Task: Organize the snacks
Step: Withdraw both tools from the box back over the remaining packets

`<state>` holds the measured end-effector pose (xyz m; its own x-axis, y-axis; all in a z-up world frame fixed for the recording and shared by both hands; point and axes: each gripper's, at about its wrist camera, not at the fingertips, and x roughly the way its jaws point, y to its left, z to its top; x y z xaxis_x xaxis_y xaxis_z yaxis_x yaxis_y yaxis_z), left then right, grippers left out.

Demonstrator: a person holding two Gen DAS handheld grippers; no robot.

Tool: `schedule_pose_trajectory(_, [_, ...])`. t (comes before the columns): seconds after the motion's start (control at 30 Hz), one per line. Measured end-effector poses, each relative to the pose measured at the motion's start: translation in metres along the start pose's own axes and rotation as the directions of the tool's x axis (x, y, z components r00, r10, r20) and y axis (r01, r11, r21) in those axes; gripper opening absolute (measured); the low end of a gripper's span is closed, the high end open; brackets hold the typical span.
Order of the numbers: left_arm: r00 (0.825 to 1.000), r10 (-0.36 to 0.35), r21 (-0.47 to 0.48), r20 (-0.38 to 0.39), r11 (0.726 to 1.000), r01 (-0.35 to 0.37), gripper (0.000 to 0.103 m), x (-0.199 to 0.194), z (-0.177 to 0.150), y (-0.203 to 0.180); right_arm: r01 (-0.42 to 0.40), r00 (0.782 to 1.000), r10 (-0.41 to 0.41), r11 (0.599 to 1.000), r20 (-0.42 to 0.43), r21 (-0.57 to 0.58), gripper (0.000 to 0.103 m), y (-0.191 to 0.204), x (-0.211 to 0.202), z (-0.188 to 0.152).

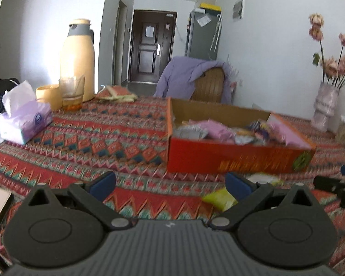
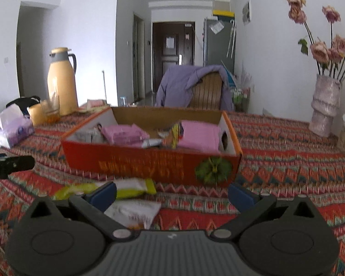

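We see a red cardboard box [image 2: 149, 163] standing open on the patterned cloth of the counter [image 2: 287, 161], near its middle. Inside it lie several snack packets: a pink packet [image 2: 124, 134] toward the left, a larger pink packet [image 2: 200, 135] against the right wall, a silvery grey packet [image 2: 87, 135] in the near left corner, and a striped yellow-and-dark wrapper [image 2: 176, 133] between the two pink ones. The far part of the box floor shows bare brown cardboard. From the left wrist view the same box [image 1: 230, 158] sits to the right, with pink and grey packets heaped in it, though blur hides their details.

Outside the box, just in front of its near wall, a yellow-green snack packet [image 2: 128, 188] lies flat on the cloth, and a white snack packet [image 2: 135, 211] lies nearer still, partly overlapping it. The right tool [image 2: 172, 195] hovers over these two with its blue-padded fingers spread wide and nothing between them; its left finger stands over the yellow-green packet. The left tool [image 1: 170, 186] is likewise released, fingers wide apart and empty, above bare cloth, with the yellow-green packet [image 1: 220, 197] showing just beside its right finger.

At the far left of the counter stand a tall cream thermos jug [image 2: 62, 82], a glass tumbler [image 2: 51, 112] holding a little amber liquid, a cream cup [image 2: 35, 115] touching it, and a tissue pack [image 2: 13, 128] with a sheet pulled up. At the far right a pale vase [image 2: 325, 108] holds dried pink roses.
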<state>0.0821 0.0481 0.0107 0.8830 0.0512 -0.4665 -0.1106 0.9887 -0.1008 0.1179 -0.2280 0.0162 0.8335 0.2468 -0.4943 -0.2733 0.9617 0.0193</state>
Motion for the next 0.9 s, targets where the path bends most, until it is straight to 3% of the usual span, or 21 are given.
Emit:
schedule_pose_trajectory(0.33, [0.999, 0.023, 0.038, 0.022, 0.999, -0.024, 0.103, 0.007, -0.022, -0.001, -0.011, 0.998, 0.01, 1.0, -0.058, -0.01, 0.103, 0.008, 0.005, -0.015])
schedule_pose_trajectory(0.7, [0.996, 0.034, 0.118, 0.082, 0.992, -0.044, 0.103, 0.002, -0.03, -0.015, -0.044, 0.994, 0.04, 0.999, -0.103, -0.032, 0.103, 0.028, 0.032, -0.008])
schedule_pose_trajectory(0.9, [0.997, 0.029, 0.118, 0.074, 0.992, -0.038, 0.103, 0.004, -0.03, -0.014, -0.046, 0.991, 0.04, 0.998, -0.126, -0.042, 0.103, 0.037, 0.047, -0.005])
